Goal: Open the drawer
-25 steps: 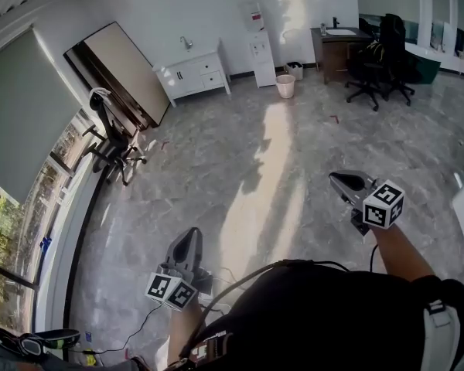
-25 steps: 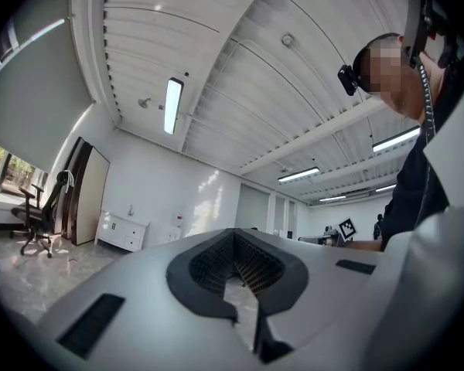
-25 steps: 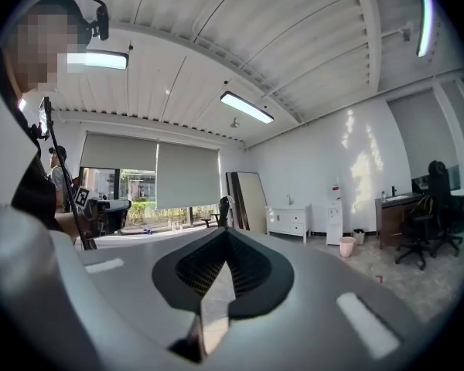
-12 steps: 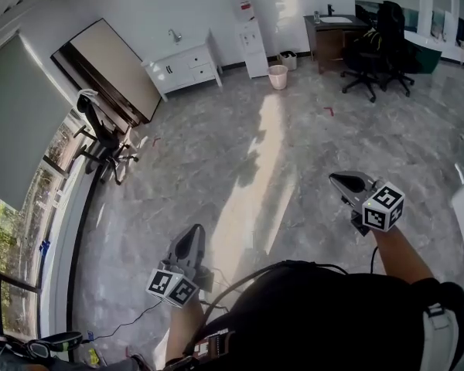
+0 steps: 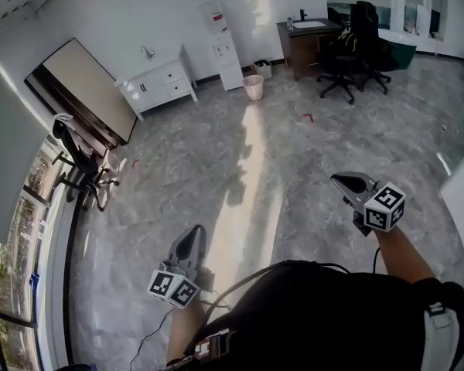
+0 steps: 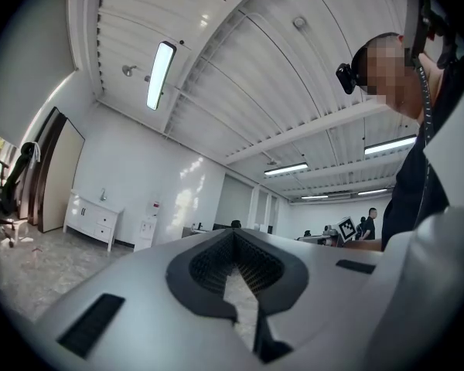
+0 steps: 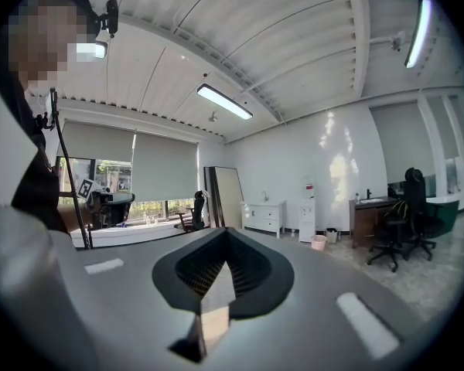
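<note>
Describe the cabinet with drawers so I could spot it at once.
Find the far white wall. Between the big leaning board and the water dispenser stands a low white cabinet. It is the only low white piece, with a tap on top.

Grey marble floor [image 5: 332,153] bears white cabinet [image 5: 156,86], pink bin [image 5: 254,88].

Bright daylight; a sun stripe glares on the floor [image 5: 251,176] before the bin [image 5: 254,87]; picture edges bend strongly.
</note>
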### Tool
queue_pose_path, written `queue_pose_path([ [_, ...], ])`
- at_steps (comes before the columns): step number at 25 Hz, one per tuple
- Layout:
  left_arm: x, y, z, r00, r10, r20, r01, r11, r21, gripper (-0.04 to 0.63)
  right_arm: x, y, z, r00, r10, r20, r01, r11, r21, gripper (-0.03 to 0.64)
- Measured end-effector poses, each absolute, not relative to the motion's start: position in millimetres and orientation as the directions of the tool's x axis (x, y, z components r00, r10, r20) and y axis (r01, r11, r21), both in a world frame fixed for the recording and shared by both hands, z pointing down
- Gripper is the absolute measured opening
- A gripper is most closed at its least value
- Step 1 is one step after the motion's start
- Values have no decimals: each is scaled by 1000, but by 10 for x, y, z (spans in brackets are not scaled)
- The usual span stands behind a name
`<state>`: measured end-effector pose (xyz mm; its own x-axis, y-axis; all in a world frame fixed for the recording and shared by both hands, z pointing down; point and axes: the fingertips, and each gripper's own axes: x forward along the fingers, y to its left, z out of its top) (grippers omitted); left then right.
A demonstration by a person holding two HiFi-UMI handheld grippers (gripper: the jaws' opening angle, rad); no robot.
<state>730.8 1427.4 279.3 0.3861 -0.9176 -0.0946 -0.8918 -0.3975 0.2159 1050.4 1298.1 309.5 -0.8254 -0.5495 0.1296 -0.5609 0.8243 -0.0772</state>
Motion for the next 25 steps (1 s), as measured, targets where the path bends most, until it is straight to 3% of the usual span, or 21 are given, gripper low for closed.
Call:
queue_pose_path([
  [15,5530,13345,2777,428,-895,-123,-871,-445,206,0,8836,12141,2858,-799,-595,88,-601,797,-62,-3],
  [25,4760,12985,2949,370,-924,-96,-893,-382,240,0,7965,11557,2990,-837,-535,116,-545,835,-80,-3],
])
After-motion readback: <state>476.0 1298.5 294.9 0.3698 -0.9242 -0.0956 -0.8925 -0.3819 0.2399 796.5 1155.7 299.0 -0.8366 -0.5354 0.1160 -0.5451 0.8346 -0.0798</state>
